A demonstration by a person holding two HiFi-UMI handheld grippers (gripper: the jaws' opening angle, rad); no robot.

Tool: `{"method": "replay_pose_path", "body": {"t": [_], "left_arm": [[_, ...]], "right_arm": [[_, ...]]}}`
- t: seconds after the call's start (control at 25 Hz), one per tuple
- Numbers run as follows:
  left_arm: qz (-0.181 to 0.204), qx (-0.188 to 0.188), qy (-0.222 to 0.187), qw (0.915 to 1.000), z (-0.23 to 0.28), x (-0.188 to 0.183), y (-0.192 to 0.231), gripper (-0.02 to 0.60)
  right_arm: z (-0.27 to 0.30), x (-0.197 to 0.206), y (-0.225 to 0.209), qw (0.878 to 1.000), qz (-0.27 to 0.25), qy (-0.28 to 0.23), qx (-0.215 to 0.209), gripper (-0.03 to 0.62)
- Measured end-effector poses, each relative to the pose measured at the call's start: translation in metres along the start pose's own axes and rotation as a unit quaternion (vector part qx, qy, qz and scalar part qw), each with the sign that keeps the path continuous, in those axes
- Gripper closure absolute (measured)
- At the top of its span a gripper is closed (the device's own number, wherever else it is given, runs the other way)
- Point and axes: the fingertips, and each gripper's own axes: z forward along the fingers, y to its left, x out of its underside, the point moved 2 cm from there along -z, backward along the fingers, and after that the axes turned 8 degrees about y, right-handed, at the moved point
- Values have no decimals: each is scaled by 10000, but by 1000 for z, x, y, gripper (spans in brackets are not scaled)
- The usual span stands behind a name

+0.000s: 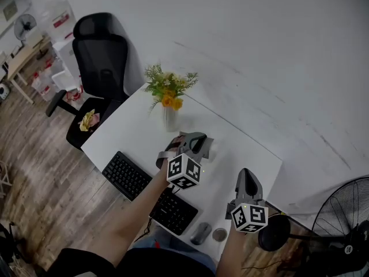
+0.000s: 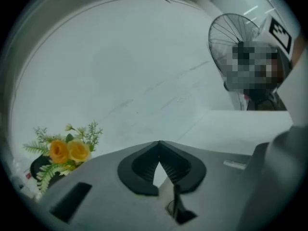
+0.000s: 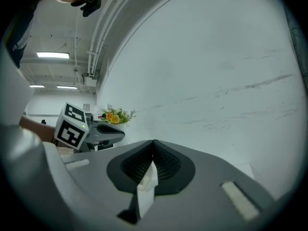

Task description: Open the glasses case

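My left gripper [image 1: 198, 137] is raised over the middle of the white table [image 1: 138, 134]. In the left gripper view its jaws [image 2: 159, 143] meet at the tips, shut, and nothing is held. A small grey shape [image 1: 209, 145] shows just right of it; I cannot tell if that is the glasses case. Nearer the table's right front, my right gripper [image 1: 247, 176] points at the wall. Its jaws [image 3: 154, 142] are shut on a crumpled white scrap [image 3: 146, 186], cloth or paper.
A vase of yellow flowers [image 1: 170, 91] stands at the table's far side. A black keyboard [image 1: 147, 189], a mouse [image 1: 200, 232] and a small round disc [image 1: 219, 234] lie along the near edge. An office chair [image 1: 98, 56] is at the left, a floor fan [image 1: 340, 224] at the right.
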Motion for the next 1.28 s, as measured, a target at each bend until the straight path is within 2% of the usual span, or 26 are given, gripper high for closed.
{"method": "replay_pose_path", "body": {"t": [0.12, 0.28, 0.4, 0.56, 0.64, 0.84, 1.28], "left_arm": [[-775, -122, -372, 9962, -32, -11, 17, 572], [-1673, -258, -837, 9820, -73, -13, 40, 572], [-2170, -330, -1125, 9691, -102, -8, 55, 572], [-2637, -462, -1443, 9526, -131, 5, 67, 572], [-2777, -505, -1512, 9473, -141, 10, 69, 572], [-2995, -561, -1478, 9409, -154, 27, 71, 574], [-2973, -576, -1337, 9436, -160, 37, 66, 572]], "right_arm": [[4, -7, 8, 9999, -46, -89, -99, 582], [9, -16, 20, 9995, -144, -185, -221, 582], [11, -23, 25, 9991, -219, -244, -271, 582], [12, -31, 27, 9988, -279, -317, -256, 582], [12, -34, 27, 9987, -305, -345, -238, 582], [10, -39, 28, 9984, -350, -401, -197, 582], [6, -36, 30, 9985, -390, -355, -152, 583]]}}
